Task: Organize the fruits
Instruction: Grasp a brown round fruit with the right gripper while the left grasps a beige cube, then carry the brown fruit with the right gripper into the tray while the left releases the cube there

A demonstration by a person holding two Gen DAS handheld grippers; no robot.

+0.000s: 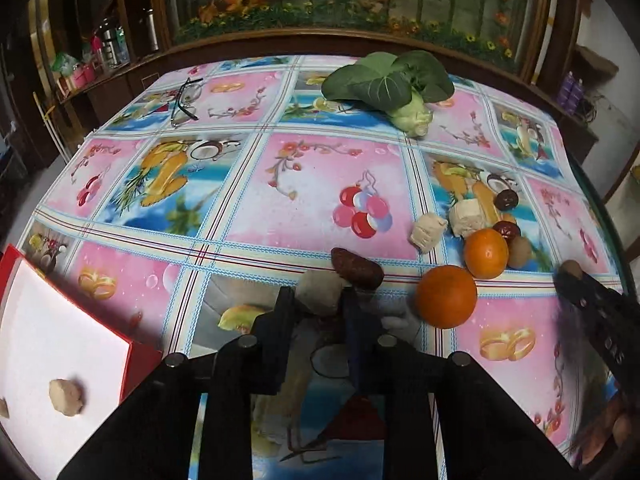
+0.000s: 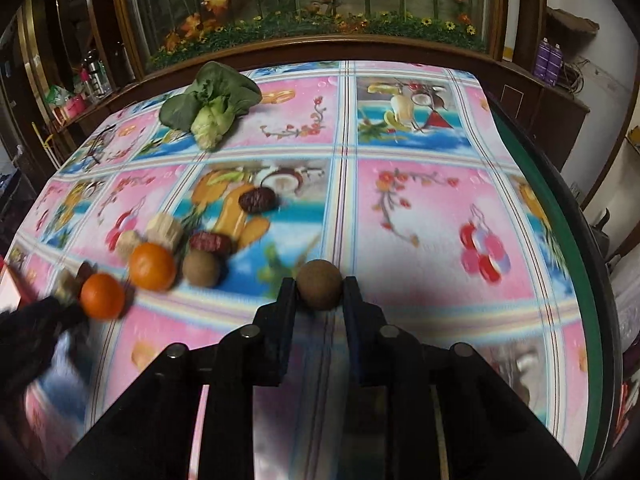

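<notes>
Early stage: red tray (image 1: pixel 136 360) near left holds two pcs. Left gripper (image 1: pixel 318 300) pinches a pale chunk (image 1: pixel 320 294), right gripper (image 2: pixel 319 290) pinches a brown round fruit (image 2: pixel 320 285); oranges (image 1: pixel 446 296) and dates (image 1: pixel 507 199) remain on bench (image 1: pixel 320 184).

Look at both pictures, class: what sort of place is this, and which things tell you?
Probably a dining or living room in a home. A table under a fruit-print tablecloth holds oranges and a leafy green vegetable; eyeglasses lie on it, and a wood-framed glass case of artificial flowers stands behind.

Both wrist cameras look steeply down, close over the tablecloth (image 1: pixel 320 168), sharing the oranges (image 2: pixel 152 266).
</notes>
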